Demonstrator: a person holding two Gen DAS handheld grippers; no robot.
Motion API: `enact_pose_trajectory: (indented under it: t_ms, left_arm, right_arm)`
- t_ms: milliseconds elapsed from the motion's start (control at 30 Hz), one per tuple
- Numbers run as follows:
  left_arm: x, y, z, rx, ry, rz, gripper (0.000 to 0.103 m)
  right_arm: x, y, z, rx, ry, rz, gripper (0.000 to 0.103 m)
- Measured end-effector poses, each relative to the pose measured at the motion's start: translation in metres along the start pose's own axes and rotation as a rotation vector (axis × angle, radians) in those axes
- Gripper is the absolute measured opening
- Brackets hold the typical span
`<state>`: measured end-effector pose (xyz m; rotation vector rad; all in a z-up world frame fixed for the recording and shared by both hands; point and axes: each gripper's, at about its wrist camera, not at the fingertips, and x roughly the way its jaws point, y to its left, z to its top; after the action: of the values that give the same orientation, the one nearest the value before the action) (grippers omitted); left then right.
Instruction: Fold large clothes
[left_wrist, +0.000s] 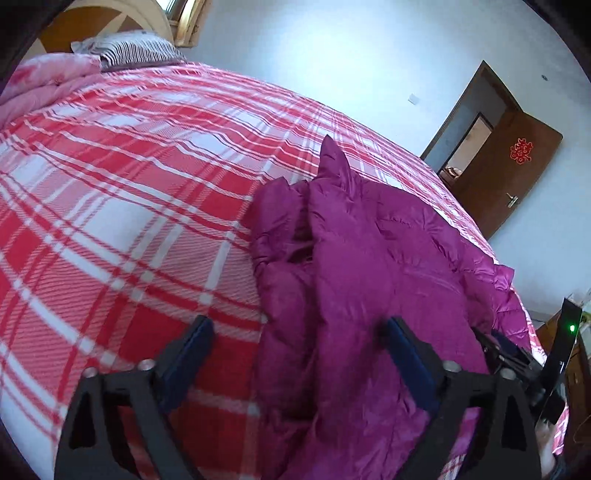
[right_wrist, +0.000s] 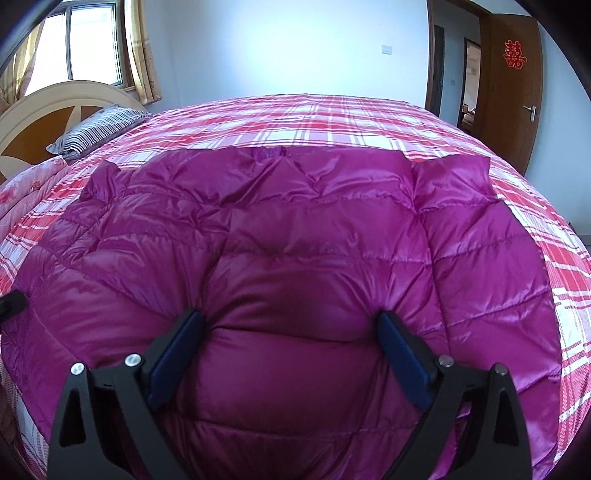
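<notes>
A: What does the jacket (right_wrist: 295, 240) lie on?

B: A bed covered by a red, pink and white plaid sheet (left_wrist: 122, 192). The magenta quilted down jacket is spread across the near part of it, shiny and puffed. In the right wrist view it fills most of the frame, with its far edge running straight across the sheet. In the left wrist view only its left side shows, bunched, with one corner of fabric poking up.

A: And the head of the bed?

B: A curved cream and orange headboard (right_wrist: 48, 110) stands at the left, with a striped pillow (right_wrist: 96, 129) against it and a pink flowered quilt (left_wrist: 40, 77) beside the pillow. Behind the headboard there is a window (right_wrist: 85, 40) with yellowish curtains (right_wrist: 142, 51).

A: The rest of the room?

B: Pale walls and, on the far right, a brown door (right_wrist: 511, 88) standing open, with a red paper ornament (right_wrist: 515, 54) stuck on it. A switch plate (right_wrist: 386, 48) sits on the far wall.

A: The claws?

B: The left claw (left_wrist: 295, 325) is released, its jaws spread: one finger is over bare sheet, the other over the jacket's edge. The right claw (right_wrist: 290, 317) is also spread wide, its fingertips (right_wrist: 386, 321) pressing down into the padded fabric, which bulges between them; it clasps nothing.
</notes>
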<state>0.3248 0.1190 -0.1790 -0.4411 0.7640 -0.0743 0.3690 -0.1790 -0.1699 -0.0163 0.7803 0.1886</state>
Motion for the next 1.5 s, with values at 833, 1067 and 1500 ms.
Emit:
enact_pose_trajectory:
  t_ms: [833,1067,1500]
  left_arm:
    - [-0.078,-0.137,0.038,0.104,-0.082,-0.315,0.013]
    - [-0.07,-0.206,0.028,0.231,-0.057,-0.345,0.013]
    - [-0.027,-0.269,0.0,0.342,-0.034,-0.339,0.013]
  right_arm:
    - [-0.001,-0.007,-0.001,0.017,-0.001,0.043,0.099]
    - [0.0,-0.009,0.0,0.03,0.005,0.064,0.099]
    - [-0.053,-0.083,-0.012,0.132,-0.056,0.236,0.098]
